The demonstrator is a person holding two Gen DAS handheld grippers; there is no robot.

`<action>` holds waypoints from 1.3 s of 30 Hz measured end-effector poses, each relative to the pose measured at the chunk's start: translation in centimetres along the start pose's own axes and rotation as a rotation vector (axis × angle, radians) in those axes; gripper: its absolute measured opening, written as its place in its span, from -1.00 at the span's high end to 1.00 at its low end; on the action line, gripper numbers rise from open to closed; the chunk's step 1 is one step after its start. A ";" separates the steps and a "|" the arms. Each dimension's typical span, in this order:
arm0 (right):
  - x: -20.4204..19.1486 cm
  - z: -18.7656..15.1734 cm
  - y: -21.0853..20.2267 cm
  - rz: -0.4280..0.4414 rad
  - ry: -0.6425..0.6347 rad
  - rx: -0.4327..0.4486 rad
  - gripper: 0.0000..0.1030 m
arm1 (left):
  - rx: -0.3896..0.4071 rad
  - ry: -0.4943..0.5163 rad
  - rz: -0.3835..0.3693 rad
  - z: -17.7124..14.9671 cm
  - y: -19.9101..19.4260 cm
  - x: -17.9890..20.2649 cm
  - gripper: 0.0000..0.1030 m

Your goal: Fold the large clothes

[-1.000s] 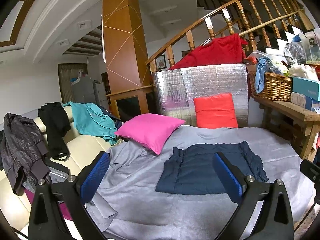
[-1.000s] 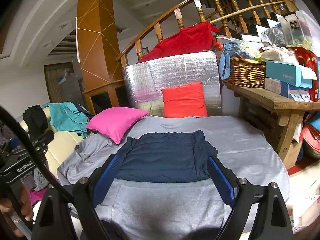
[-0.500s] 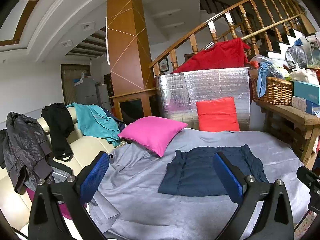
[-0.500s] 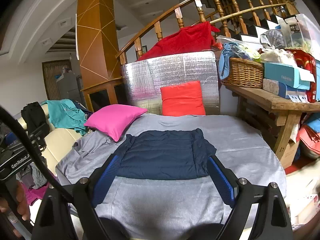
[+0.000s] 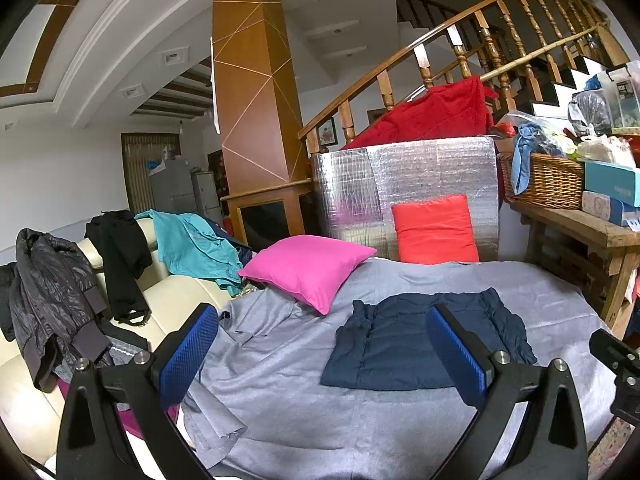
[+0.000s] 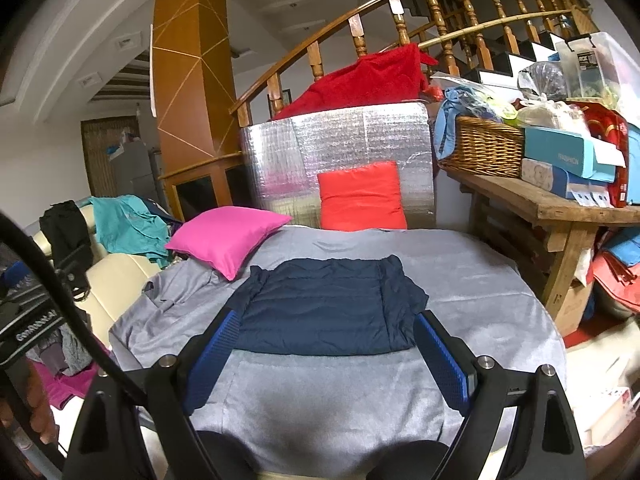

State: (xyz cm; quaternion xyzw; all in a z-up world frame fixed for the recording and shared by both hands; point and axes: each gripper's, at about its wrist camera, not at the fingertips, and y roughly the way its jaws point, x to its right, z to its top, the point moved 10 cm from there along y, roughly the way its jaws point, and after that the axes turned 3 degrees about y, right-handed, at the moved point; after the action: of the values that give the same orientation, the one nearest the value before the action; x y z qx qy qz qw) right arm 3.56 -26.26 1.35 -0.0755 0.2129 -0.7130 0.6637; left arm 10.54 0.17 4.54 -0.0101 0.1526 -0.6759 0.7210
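A navy quilted jacket (image 5: pixel 424 340) lies folded into a flat rectangle on the grey sheet (image 5: pixel 300 400); it also shows in the right wrist view (image 6: pixel 324 306). My left gripper (image 5: pixel 320 344) is open and empty, held above the sheet to the left of and nearer than the jacket. My right gripper (image 6: pixel 326 352) is open and empty, just in front of the jacket's near edge, with the fingertips either side of it.
A pink pillow (image 5: pixel 308 272) and a red pillow (image 5: pixel 436 228) lie behind the jacket, before a silver foil panel (image 5: pixel 412 184). A cream sofa (image 5: pixel 168 292) at left holds dark and teal clothes. A wooden bench (image 6: pixel 552 208) with a wicker basket (image 6: pixel 480 148) stands at right.
Both grippers have drifted back and up a little, still open. The jacket has not moved.
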 end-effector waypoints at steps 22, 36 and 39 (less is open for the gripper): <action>0.4 0.0 -0.8 -0.049 0.005 -0.010 -0.77 | 0.014 0.000 -0.007 0.6 -1.6 0.2 -1.00; 0.1 0.3 -1.1 -0.049 0.005 -0.006 -0.77 | 0.019 -0.013 -0.005 0.8 -1.9 -0.3 -1.00; -0.1 0.3 -1.1 -0.049 0.003 -0.007 -0.77 | 0.020 -0.014 -0.002 0.7 -1.8 -0.4 -1.00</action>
State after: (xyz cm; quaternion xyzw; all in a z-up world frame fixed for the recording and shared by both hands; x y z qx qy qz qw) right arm 2.70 -26.23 2.02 -0.0819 0.2143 -0.7285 0.6455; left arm 8.96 0.25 5.73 -0.0076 0.1408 -0.6781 0.7213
